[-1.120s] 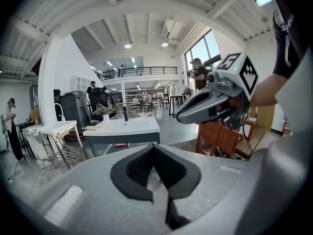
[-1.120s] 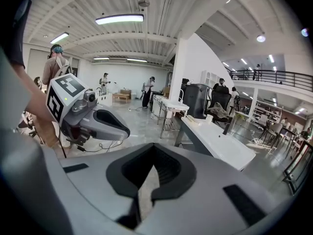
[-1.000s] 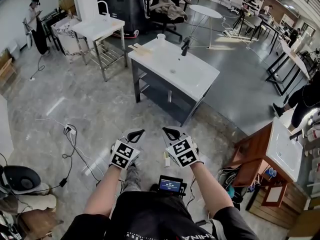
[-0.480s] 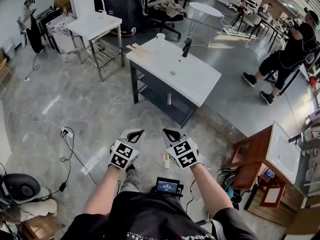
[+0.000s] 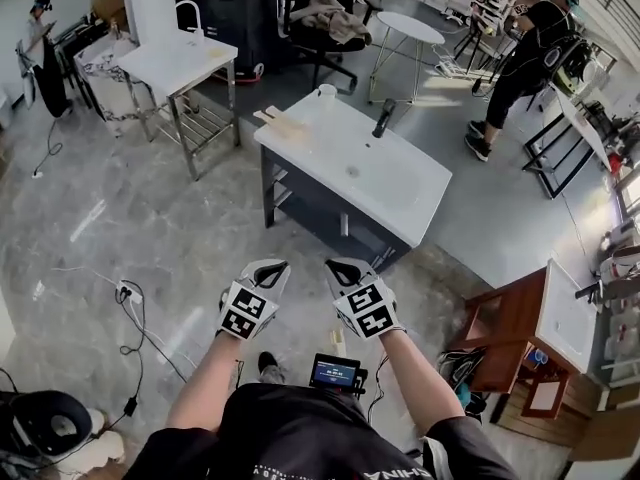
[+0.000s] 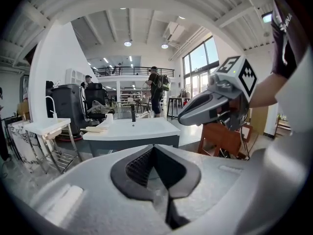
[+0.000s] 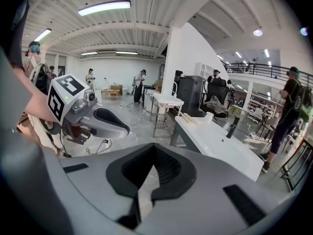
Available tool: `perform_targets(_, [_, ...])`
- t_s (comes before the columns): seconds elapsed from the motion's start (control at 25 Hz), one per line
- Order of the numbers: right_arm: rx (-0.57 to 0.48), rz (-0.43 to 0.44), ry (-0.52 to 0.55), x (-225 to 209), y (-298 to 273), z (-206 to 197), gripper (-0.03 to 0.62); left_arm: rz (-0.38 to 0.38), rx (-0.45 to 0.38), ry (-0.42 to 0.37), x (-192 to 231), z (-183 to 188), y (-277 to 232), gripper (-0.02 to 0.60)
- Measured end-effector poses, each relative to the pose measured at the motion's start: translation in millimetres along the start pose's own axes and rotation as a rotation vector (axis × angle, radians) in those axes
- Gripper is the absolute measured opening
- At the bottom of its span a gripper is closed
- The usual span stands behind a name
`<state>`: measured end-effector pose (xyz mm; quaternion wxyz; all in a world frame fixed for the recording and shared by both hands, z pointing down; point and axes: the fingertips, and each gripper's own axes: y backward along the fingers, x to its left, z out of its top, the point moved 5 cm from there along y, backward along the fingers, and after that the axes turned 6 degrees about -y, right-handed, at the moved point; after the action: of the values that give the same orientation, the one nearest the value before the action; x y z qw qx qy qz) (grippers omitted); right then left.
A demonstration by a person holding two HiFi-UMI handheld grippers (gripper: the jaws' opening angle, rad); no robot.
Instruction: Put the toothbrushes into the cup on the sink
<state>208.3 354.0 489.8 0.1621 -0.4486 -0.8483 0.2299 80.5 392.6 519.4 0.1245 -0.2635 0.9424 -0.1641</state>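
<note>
Both the left claw (image 5: 274, 266) and right claw (image 5: 338, 266) are clenched empty, well apart from the sink (image 5: 405, 206) and cup (image 5: 326, 92).

A black short-sleeved shirt (image 5: 300, 433) with white lettering, perhaps a logo. The left hand-held gripper (image 5: 268, 271) and right hand-held gripper (image 5: 341, 269) are grey, black-padded, carrying black-and-white marker cubes (image 5: 247, 310).

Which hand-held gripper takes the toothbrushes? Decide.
Left, probably: the toothbrushes lie at the sink's left end, closer to the left hand-held gripper than the right hand-held gripper; both are shut.
</note>
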Motion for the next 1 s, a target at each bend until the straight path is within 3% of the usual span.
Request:
perform_targets(0.24, [0.013, -0.035, -0.034, -7.2, -37.0, 22.0, 0.009, -0.036, -0.002, -0.017, 54.1, -0.5, -11.1, -0.003])
perform_targets(0.56, [0.027, -0.04, -0.047, -39.2, -86.6, 34.2, 0.008, -0.074, 0.006, -0.004, 94.0, -6.4, -51.3, -0.003])
perform_targets(1.0, [-0.007, -0.013, -0.068, -142.8, -168.1, 74.9, 0.009, -0.058, 0.024, -0.036, 179.1, 27.1, -151.0, -0.003])
